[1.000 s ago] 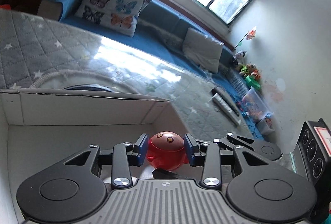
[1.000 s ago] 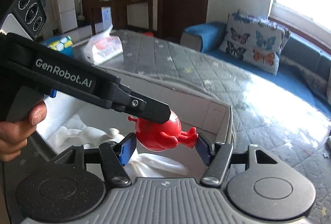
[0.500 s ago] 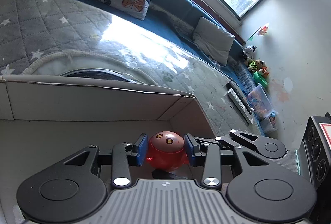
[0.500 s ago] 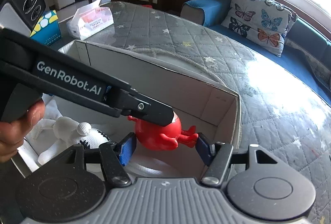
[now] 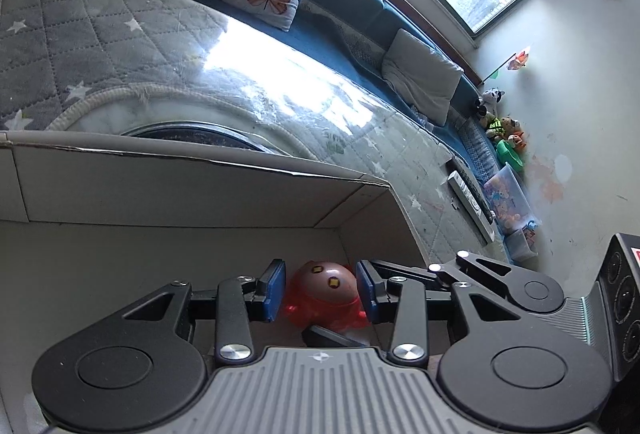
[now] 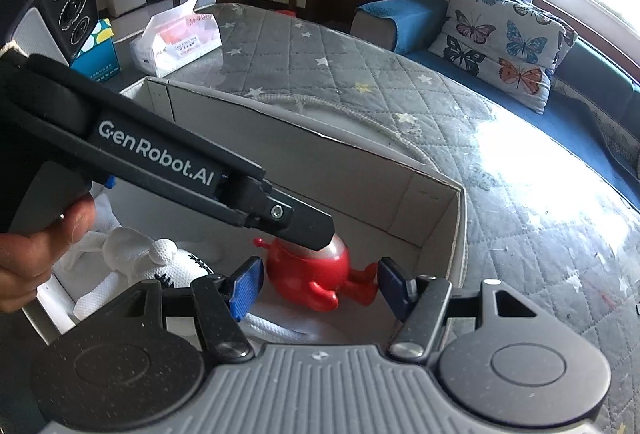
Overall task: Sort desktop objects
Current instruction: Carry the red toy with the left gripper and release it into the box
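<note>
A red round toy (image 5: 322,298) with small legs sits low inside a white cardboard box (image 5: 200,193), near its right corner. My left gripper (image 5: 320,290) is shut on the toy, its blue pads (image 5: 274,290) pressed to both sides. In the right wrist view one black left finger (image 6: 308,230) lies across the top of the red toy (image 6: 308,274). My right gripper (image 6: 319,288) is open and straddles the toy, with small gaps at both pads. A hand (image 6: 32,262) holds the left gripper's handle.
A white plush toy (image 6: 160,262) and a white cord (image 6: 272,326) lie in the box (image 6: 320,169). Outside it, on the grey star-quilted cover (image 6: 520,234), are a tissue pack (image 6: 180,41), a blue carton (image 6: 98,53) and remotes (image 5: 472,201). A butterfly pillow (image 6: 508,45) leans on the sofa.
Both grippers have come down with the red toy, which now sits deeper in the box. More of the white plush toy shows. The jaws look the same as before.
</note>
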A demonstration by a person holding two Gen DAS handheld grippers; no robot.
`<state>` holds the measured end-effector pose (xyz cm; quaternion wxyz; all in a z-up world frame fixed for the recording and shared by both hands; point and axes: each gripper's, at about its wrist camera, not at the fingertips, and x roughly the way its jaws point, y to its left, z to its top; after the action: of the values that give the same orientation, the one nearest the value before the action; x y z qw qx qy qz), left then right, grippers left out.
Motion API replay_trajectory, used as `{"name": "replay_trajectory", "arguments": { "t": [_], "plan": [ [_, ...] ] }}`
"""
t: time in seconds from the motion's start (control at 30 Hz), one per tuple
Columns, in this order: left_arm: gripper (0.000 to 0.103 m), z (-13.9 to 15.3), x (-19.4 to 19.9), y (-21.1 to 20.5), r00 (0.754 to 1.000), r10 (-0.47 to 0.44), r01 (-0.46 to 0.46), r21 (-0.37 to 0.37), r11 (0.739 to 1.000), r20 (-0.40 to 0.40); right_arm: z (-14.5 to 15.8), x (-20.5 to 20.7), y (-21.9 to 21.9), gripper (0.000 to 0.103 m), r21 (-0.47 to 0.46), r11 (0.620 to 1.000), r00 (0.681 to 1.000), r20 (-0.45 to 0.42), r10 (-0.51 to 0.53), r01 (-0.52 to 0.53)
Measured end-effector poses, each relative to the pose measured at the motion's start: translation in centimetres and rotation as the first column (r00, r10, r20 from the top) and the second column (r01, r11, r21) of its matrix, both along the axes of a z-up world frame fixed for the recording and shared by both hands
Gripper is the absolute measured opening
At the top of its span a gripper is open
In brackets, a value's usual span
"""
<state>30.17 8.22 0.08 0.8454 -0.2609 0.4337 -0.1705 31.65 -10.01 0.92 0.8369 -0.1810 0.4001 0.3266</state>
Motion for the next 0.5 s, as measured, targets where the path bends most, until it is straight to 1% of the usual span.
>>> {"name": "replay_trajectory", "arguments": {
  "t": [0.1,0.2,0.5],
  "plan": [
    [0.041,0.4,-0.4,-0.1,1.000,0.005,-0.005,0.007,1.000,0.011,0.7,-0.5,-0.5,0.065,0.026,1.000,1.000,0.010,-0.004,0.004],
    [0.041,1.1,-1.1,-0.4,0.999,0.005,-0.005,0.008,1.000,0.031,1.7,-1.2,-1.3,0.065,0.055,0.998,0.999,0.039,-0.011,0.009],
    [0.041,4.0,-4.9,-1.7,0.992,-0.010,0.003,0.055,0.998,0.123,4.5,-4.9,-4.3,0.065,0.136,0.991,0.994,0.103,-0.029,0.015]
  ]
}}
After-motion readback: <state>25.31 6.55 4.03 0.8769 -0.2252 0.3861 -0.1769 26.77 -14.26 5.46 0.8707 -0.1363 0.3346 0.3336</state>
